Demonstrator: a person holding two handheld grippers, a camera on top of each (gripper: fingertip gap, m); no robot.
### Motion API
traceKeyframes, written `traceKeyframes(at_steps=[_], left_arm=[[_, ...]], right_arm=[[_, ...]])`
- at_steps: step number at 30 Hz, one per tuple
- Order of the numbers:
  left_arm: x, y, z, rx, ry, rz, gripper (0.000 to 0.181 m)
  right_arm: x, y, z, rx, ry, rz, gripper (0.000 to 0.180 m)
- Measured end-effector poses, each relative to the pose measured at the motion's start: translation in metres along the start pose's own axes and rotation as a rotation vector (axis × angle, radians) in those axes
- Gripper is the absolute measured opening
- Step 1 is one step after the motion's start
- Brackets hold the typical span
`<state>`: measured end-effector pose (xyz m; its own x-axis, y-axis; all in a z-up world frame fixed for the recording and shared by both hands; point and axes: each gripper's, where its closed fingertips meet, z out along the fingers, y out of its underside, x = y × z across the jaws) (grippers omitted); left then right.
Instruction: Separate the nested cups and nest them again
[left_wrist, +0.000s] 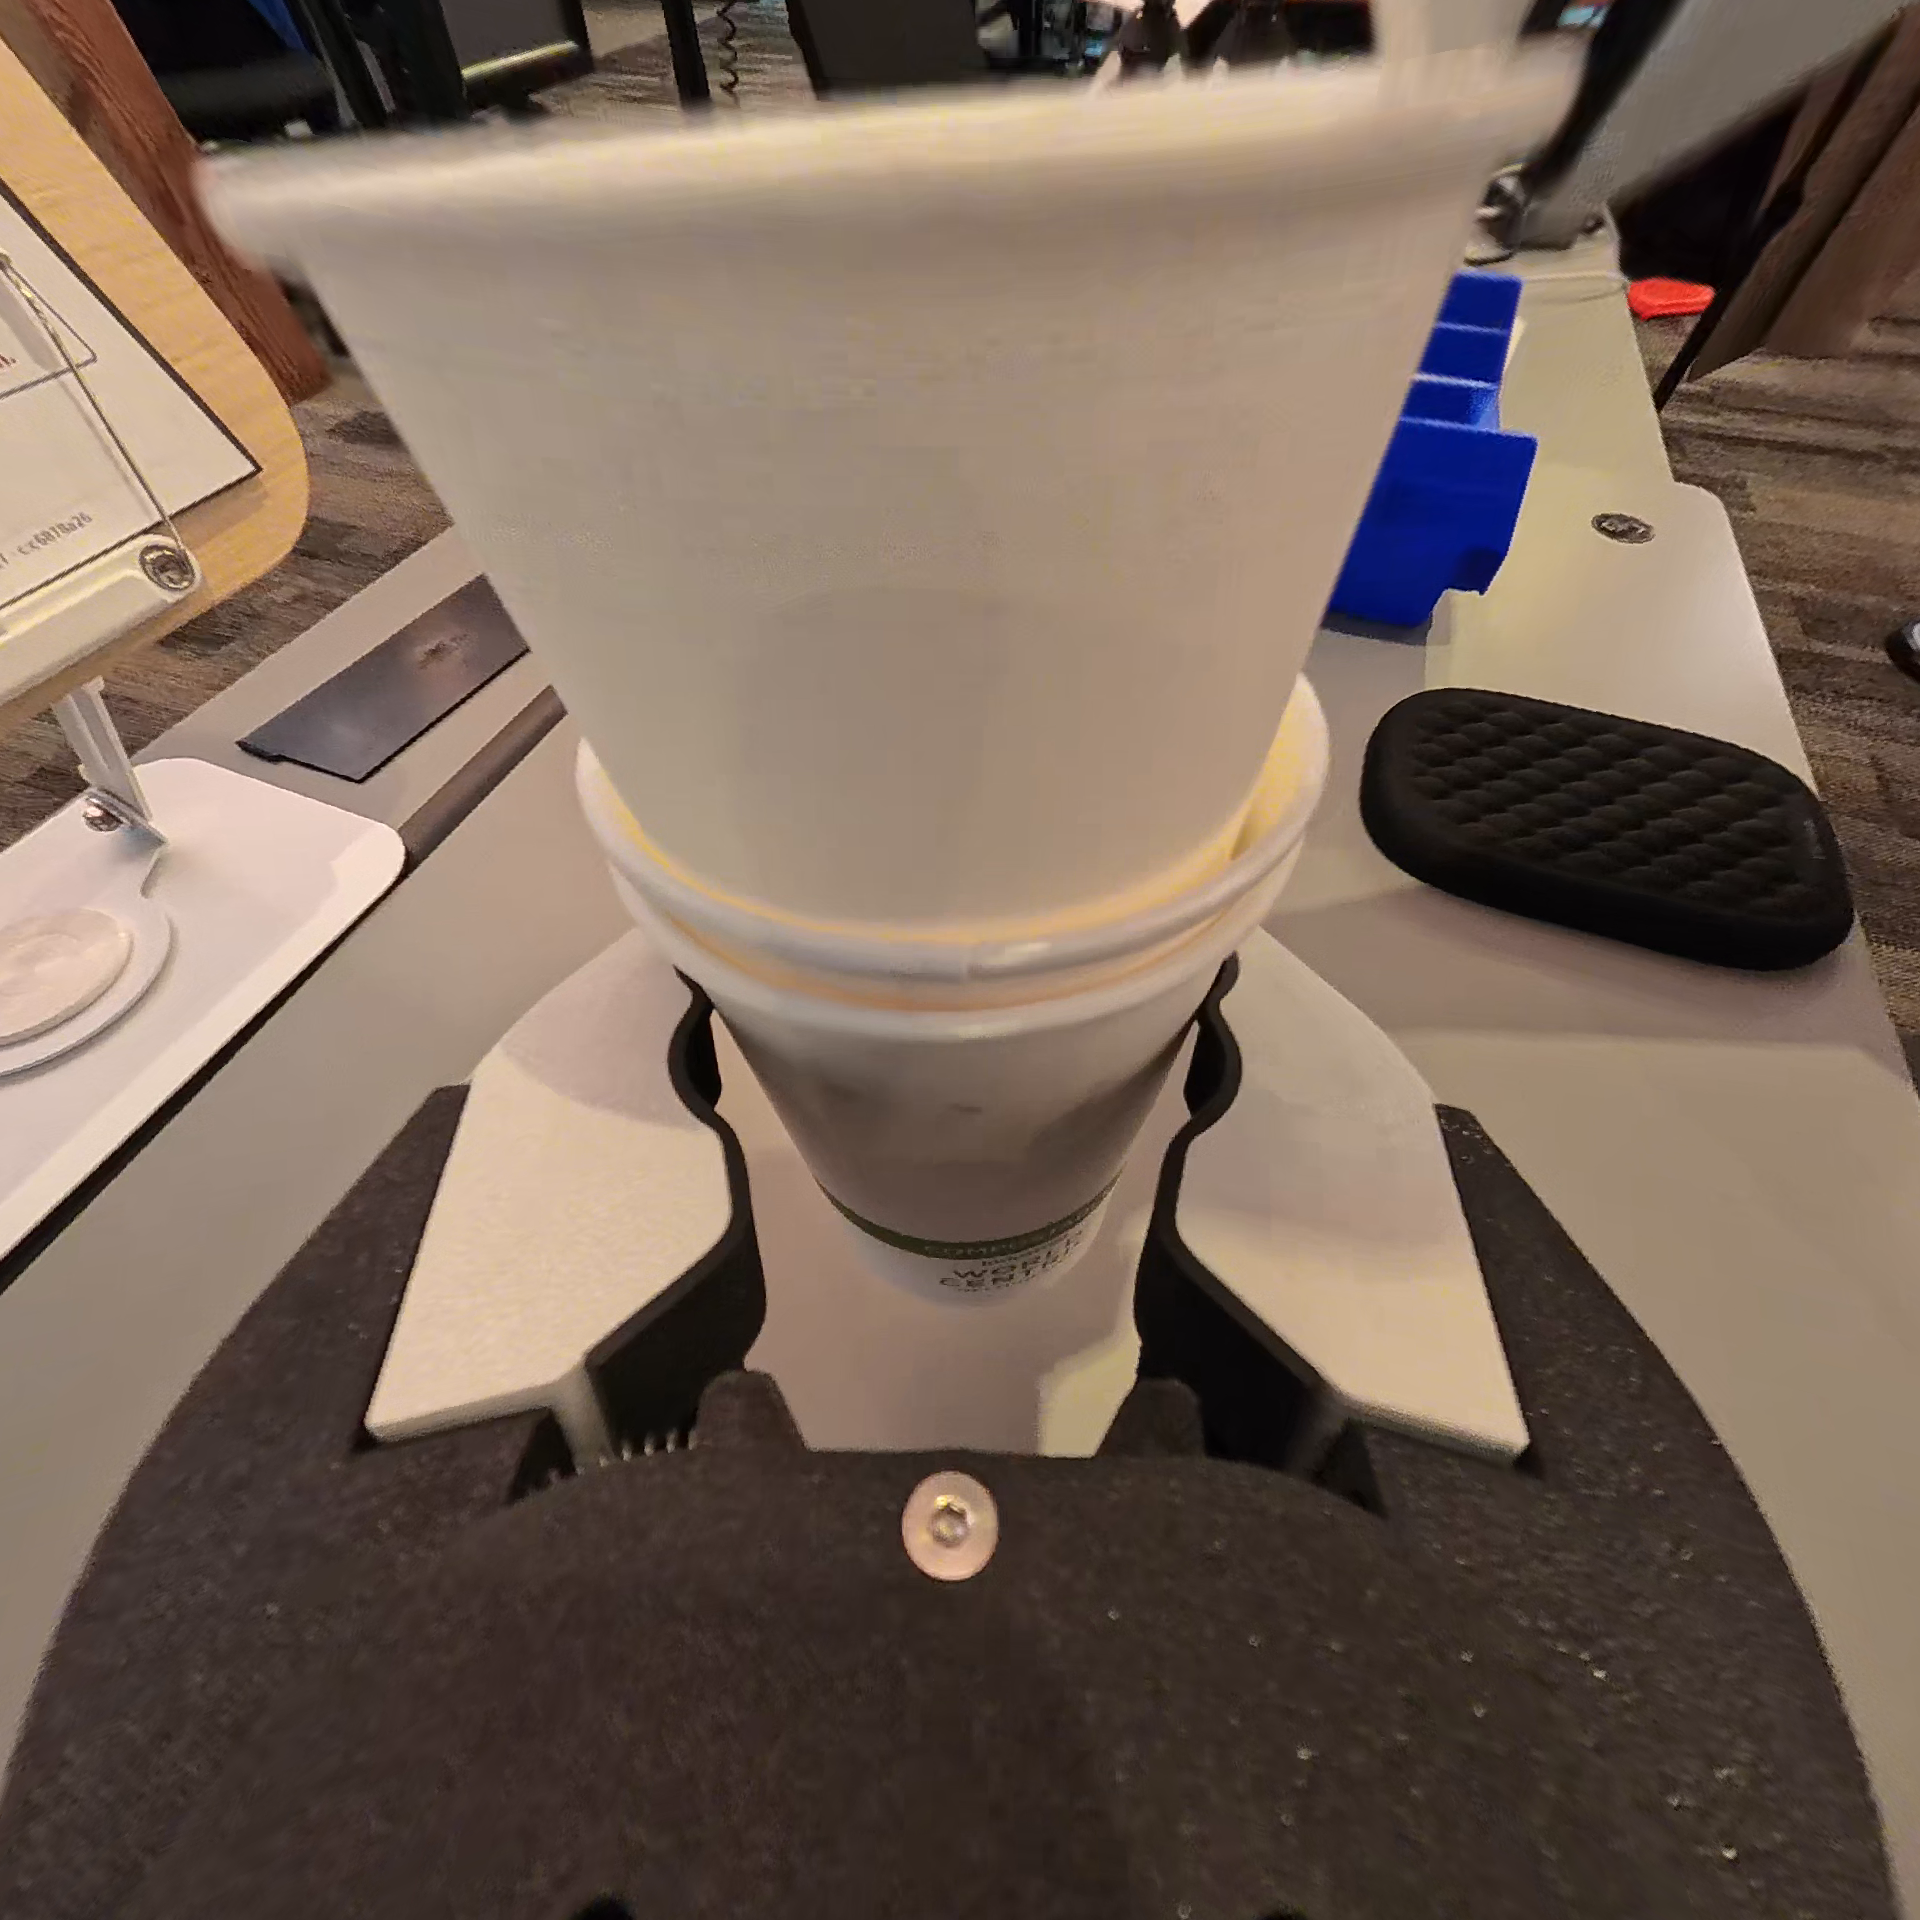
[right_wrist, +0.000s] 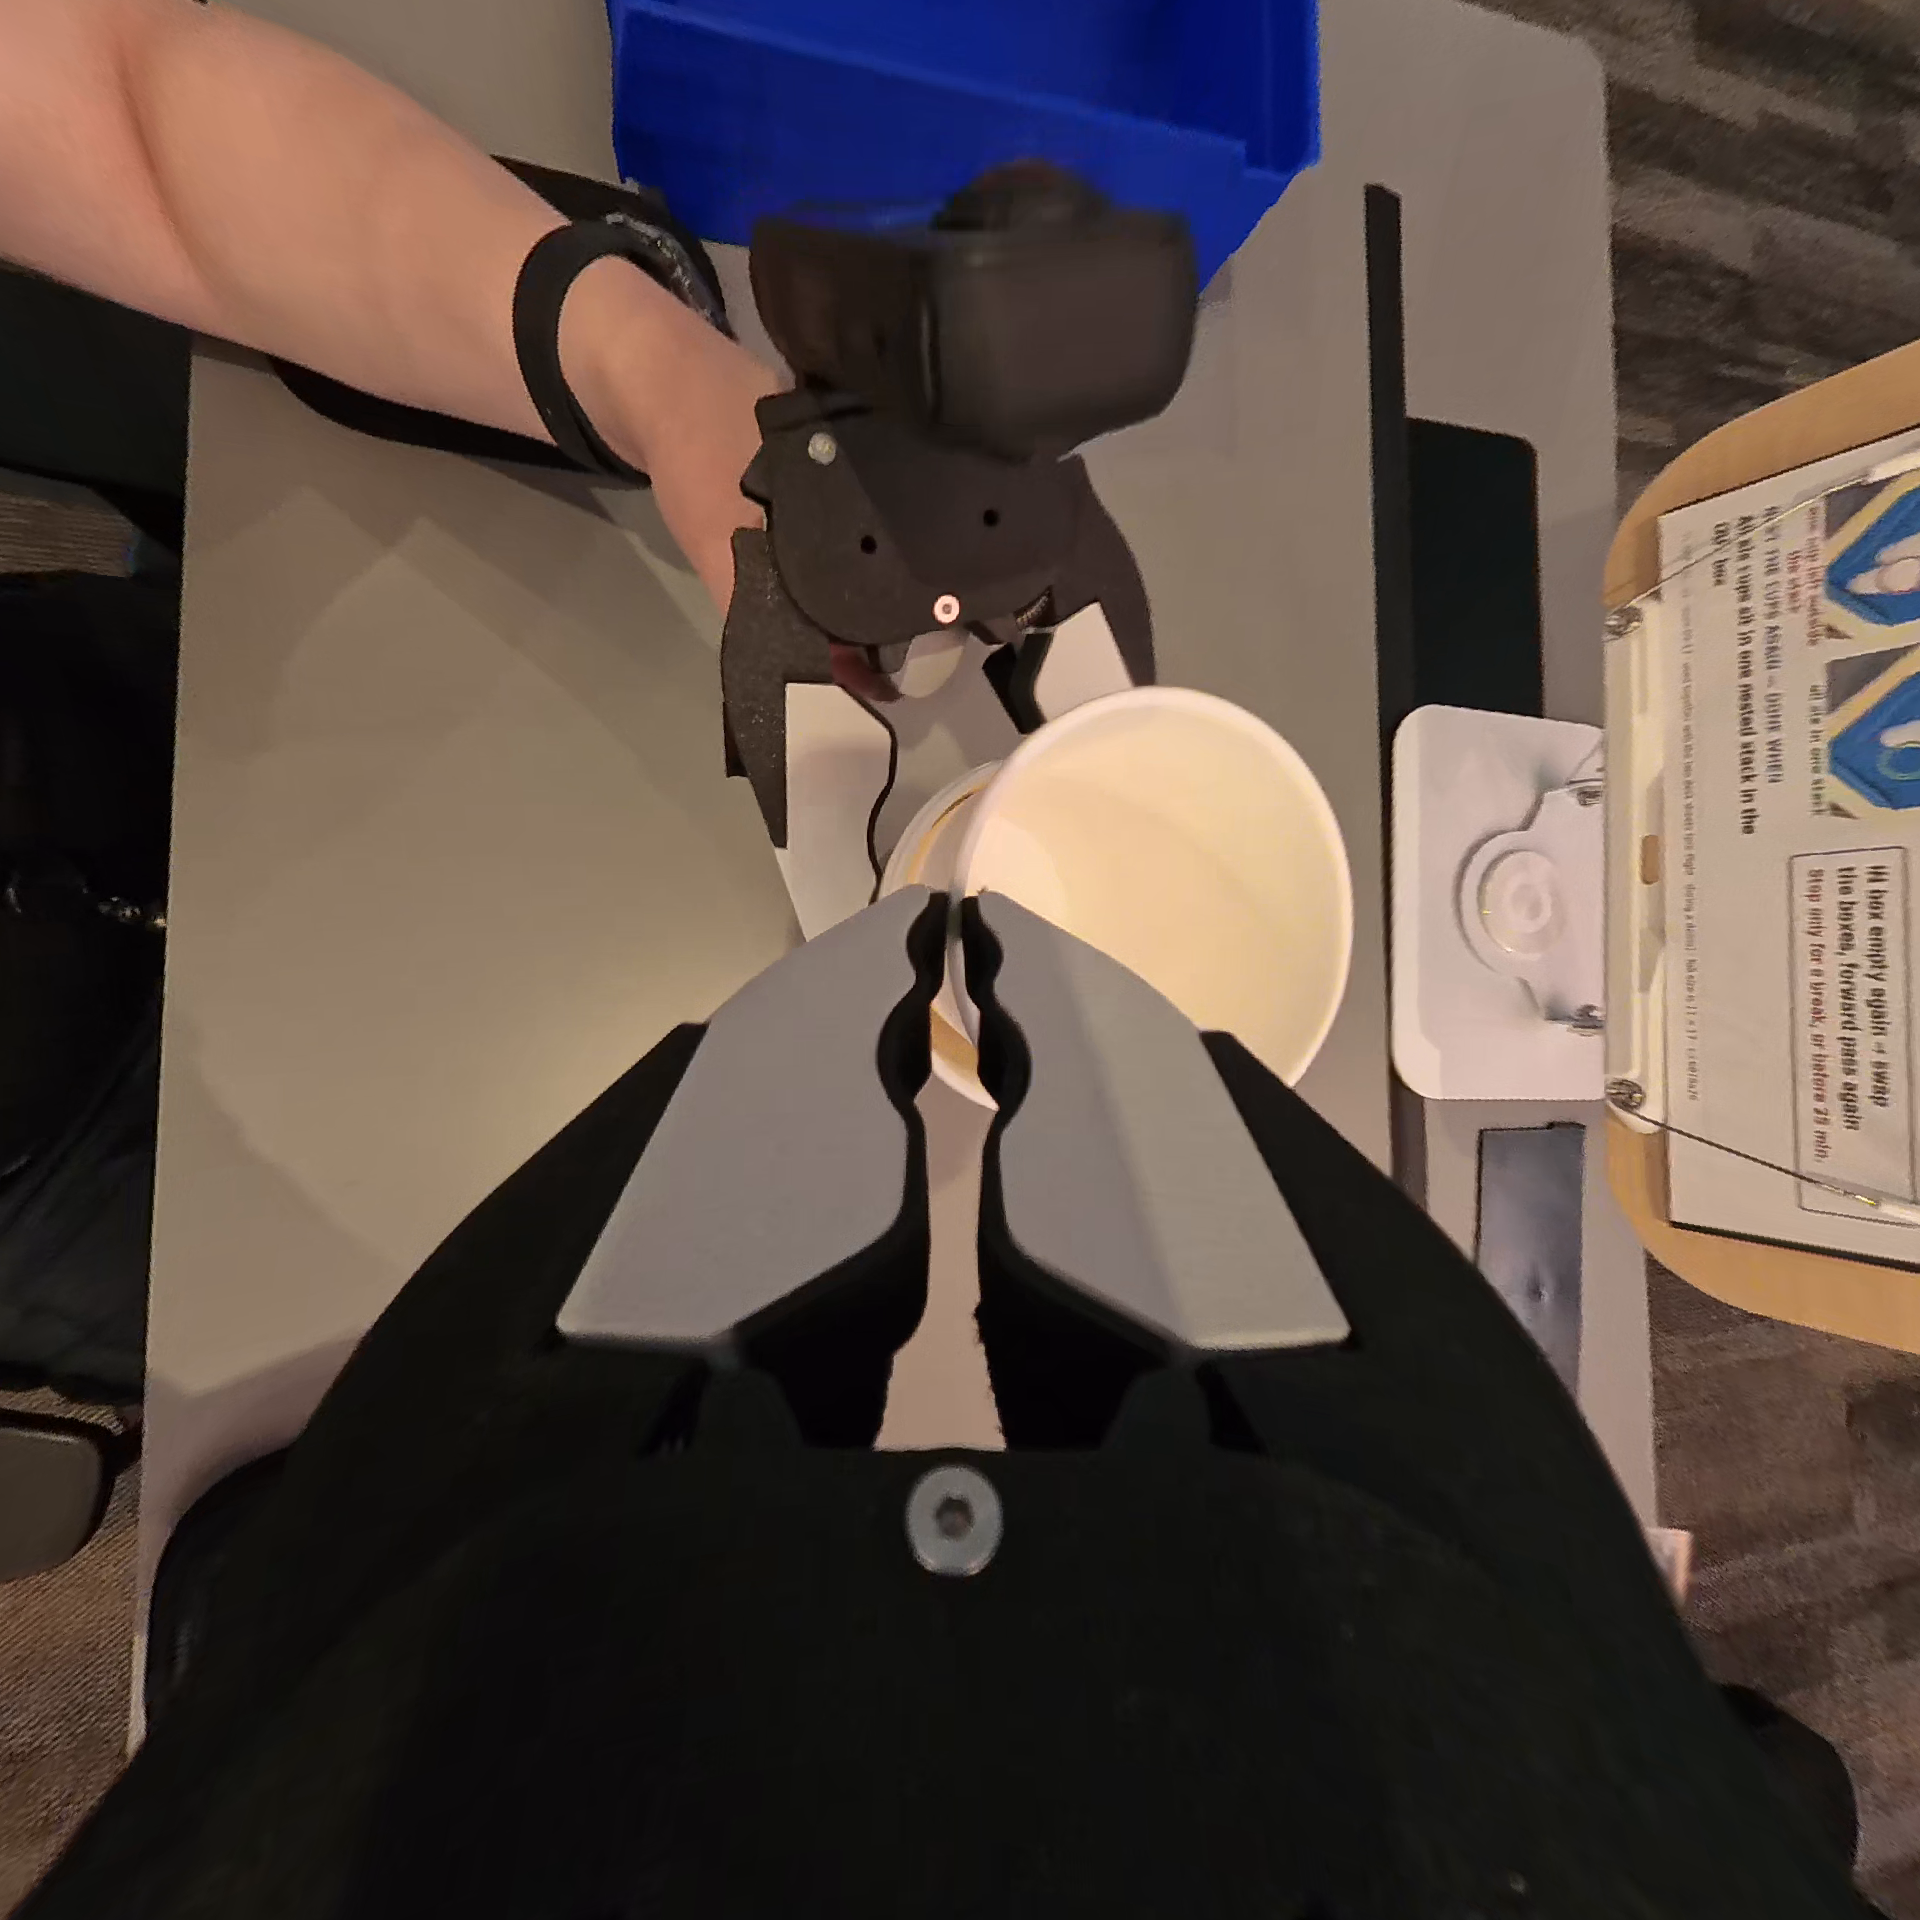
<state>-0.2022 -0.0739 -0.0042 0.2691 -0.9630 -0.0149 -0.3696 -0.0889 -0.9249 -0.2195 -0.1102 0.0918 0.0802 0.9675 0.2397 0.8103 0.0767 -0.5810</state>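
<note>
A stack of nested white paper cups (left_wrist: 961, 1132) stands between the fingers of my left gripper (left_wrist: 956, 1039), which is shut on its side just below the rims. A top white cup (left_wrist: 883, 468) is tilted and partly lifted out of the stack, blurred by motion. In the right wrist view my right gripper (right_wrist: 956, 906) is shut on the rim of this top cup (right_wrist: 1164, 894), one finger inside and one outside. The stack's rims (right_wrist: 928, 831) show beside it. The left gripper (right_wrist: 904, 748), held by a hand, shows beyond the cups.
A blue bin (left_wrist: 1444, 488) (right_wrist: 935, 94) stands at the back of the grey table (left_wrist: 1558, 1143). A black padded wrist rest (left_wrist: 1600, 821) lies right of the cups. An instruction sheet on a wooden stand (left_wrist: 104, 416) (right_wrist: 1766, 831) with a white base (left_wrist: 208, 883) stands left.
</note>
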Motion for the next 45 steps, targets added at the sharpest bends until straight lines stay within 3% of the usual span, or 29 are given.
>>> traceKeyframes(at_steps=[8, 15, 19, 25, 29, 33, 40, 45], left_arm=[[0.0, 0.007, 0.005, -0.023, 0.013, -0.006, 0.089], [-0.002, 0.013, 0.008, -0.039, 0.013, -0.012, 0.089], [-0.002, 0.014, 0.009, -0.045, 0.012, -0.01, 0.089], [0.0, 0.015, 0.011, -0.053, 0.008, -0.002, 0.089], [-0.001, 0.018, 0.012, -0.06, 0.006, -0.004, 0.089], [-0.003, 0.021, 0.013, -0.07, 0.003, -0.005, 0.089], [-0.004, 0.025, 0.016, -0.081, 0.004, -0.011, 0.089], [-0.004, 0.027, 0.017, -0.087, 0.007, -0.009, 0.089]], right_arm=[[0.016, -0.015, -0.053, 0.016, 0.104, -0.008, 0.002], [0.022, 0.007, -0.138, -0.059, 0.277, 0.043, 0.002], [0.025, 0.07, -0.21, -0.149, 0.455, 0.186, 0.002], [0.013, 0.226, -0.295, -0.308, 0.688, 0.54, 0.002], [-0.006, 0.318, -0.3, -0.359, 0.734, 0.722, 0.002], [-0.017, 0.378, -0.281, -0.395, 0.742, 0.81, 0.002], [-0.029, 0.45, -0.227, -0.436, 0.7, 0.896, 0.002], [-0.028, 0.47, -0.201, -0.428, 0.683, 0.908, 0.002]])
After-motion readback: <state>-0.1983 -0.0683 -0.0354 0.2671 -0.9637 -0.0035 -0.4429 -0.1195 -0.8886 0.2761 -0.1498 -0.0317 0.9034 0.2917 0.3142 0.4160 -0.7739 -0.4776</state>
